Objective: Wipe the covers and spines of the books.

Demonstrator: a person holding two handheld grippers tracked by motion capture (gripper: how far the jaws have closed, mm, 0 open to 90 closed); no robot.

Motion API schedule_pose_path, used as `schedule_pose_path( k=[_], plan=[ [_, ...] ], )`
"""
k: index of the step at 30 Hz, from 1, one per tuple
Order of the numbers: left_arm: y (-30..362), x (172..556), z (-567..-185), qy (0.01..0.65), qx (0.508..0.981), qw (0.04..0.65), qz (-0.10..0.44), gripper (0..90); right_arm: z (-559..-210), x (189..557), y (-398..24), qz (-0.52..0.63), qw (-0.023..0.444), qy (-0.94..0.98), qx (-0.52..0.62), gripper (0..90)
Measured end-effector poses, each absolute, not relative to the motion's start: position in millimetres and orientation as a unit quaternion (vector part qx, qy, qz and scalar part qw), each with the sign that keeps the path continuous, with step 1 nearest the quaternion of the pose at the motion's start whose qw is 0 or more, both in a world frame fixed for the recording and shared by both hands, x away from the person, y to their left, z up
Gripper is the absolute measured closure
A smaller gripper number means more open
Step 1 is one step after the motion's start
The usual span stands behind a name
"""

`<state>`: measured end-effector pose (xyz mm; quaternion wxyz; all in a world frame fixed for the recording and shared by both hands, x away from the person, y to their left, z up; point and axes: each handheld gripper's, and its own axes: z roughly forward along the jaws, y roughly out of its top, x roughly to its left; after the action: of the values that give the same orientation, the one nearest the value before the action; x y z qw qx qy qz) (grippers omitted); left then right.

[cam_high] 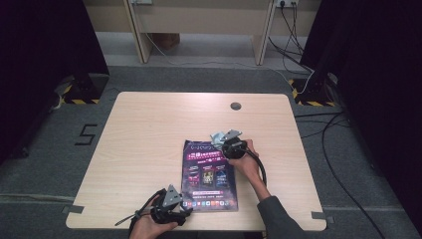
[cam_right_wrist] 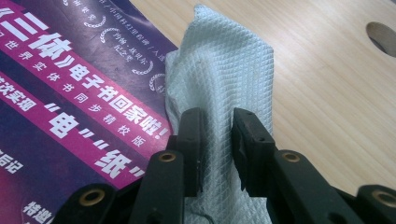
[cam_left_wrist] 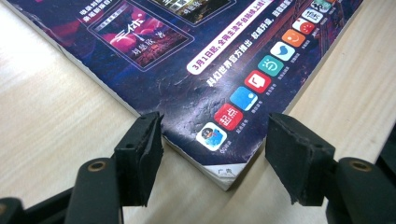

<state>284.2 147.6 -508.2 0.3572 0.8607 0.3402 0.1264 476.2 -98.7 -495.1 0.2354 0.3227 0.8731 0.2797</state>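
The right tongs pinch the cloth at the book's far right corner. The left tongs stand wide around its near left corner.

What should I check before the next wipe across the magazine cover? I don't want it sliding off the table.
1. Right gripper shut on the pale blue waffle-weave cloth: ok.
2. Cloth resting at the top right corner of the dark purple glossy magazine: ok, it overlaps the cover's edge.
3. Left gripper pinning the magazine: not ok; the jaws stand open on either side of the near corner, pads clear of it.
4. Magazine flat on the light wooden table: ok.
5. Magazine well inside the table's edge: ok, though it sits near the front.
6. Cloth clean or damp: cannot tell.
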Motion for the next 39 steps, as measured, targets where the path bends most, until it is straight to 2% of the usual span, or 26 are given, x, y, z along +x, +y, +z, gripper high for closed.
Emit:
schedule_pose_path(
  k=[5,12,21,31,34,39],
  plan=[
    [144.1,290.0,-508.8,0.339,0.861,0.355,0.133,36.3,-494.7,473.9,-92.8,0.278,0.236,0.876,0.316,74.8],
    [143.3,292.1,-510.6,0.349,0.853,0.363,0.136,36.3,-496.3,457.1,-56.6,0.293,0.222,0.893,0.261,75.3],
    [146.1,293.4,-512.0,0.366,0.844,0.367,0.135,36.6,-498.0,437.2,-25.4,0.328,0.167,0.904,0.219,74.7],
    [149.6,295.6,-513.0,0.378,0.838,0.369,0.139,35.9,-497.1,421.5,-12.9,0.334,0.138,0.912,0.193,73.5],
    [151.9,297.5,-513.5,0.389,0.832,0.370,0.142,35.9,-497.3,420.3,-11.6,0.333,0.145,0.913,0.188,73.6],
    [154.7,299.9,-513.9,0.388,0.828,0.381,0.138,40.0,-497.4,425.8,-16.8,0.337,0.134,0.910,0.203,73.3]
  ],
)
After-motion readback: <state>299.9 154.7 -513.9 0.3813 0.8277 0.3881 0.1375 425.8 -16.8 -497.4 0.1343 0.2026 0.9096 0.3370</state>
